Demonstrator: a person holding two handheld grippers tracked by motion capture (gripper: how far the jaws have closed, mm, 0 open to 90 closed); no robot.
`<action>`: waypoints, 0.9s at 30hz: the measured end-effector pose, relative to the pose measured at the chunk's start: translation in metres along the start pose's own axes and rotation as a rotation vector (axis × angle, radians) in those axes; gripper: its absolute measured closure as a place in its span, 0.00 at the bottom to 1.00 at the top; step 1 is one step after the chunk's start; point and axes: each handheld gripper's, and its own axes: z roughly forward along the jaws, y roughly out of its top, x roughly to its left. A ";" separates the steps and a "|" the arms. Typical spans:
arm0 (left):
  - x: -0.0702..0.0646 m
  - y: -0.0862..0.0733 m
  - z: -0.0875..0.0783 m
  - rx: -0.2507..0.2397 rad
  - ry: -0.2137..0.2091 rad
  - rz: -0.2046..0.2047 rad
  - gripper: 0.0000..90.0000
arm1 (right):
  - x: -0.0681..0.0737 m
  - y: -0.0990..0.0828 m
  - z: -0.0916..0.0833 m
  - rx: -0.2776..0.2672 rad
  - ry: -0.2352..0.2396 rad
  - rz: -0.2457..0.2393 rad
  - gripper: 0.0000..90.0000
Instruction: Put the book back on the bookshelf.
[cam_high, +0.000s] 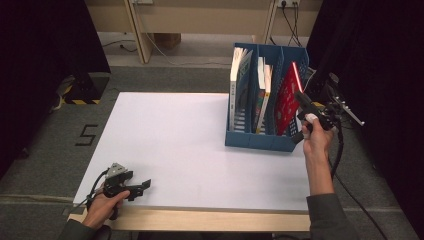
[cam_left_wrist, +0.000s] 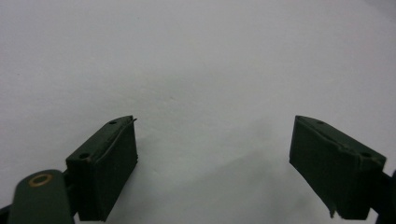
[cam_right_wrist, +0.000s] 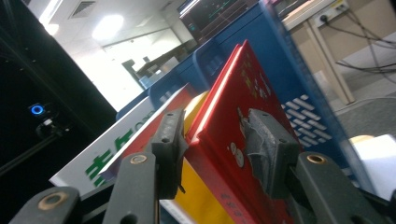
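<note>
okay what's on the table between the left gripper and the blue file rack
Nothing: in the high view, only bare white table top lies between the left gripper and the blue file rack. The left gripper view also shows bare white surface ahead.

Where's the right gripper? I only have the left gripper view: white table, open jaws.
Observer: At the blue file rack on the table's far right side; the right gripper is at its rightmost slot.
Operator: Holding anything?
Observer: Its jaws straddle the red book leaning in that slot. I cannot tell whether the pads press on it.
Operator: Other slots?
Observer: Both hold upright books, the white-covered book in the leftmost one.
</note>
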 end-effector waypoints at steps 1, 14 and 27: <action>0.000 0.000 0.000 0.000 0.000 0.000 0.16 | 0.002 -0.001 0.002 0.008 0.008 -0.014 0.65; 0.000 0.000 0.000 0.001 -0.001 0.007 0.16 | 0.023 -0.010 0.035 0.047 -0.005 -0.105 0.61; 0.001 0.000 0.000 -0.003 0.005 0.005 0.17 | 0.012 -0.001 0.048 0.101 0.005 -0.023 0.57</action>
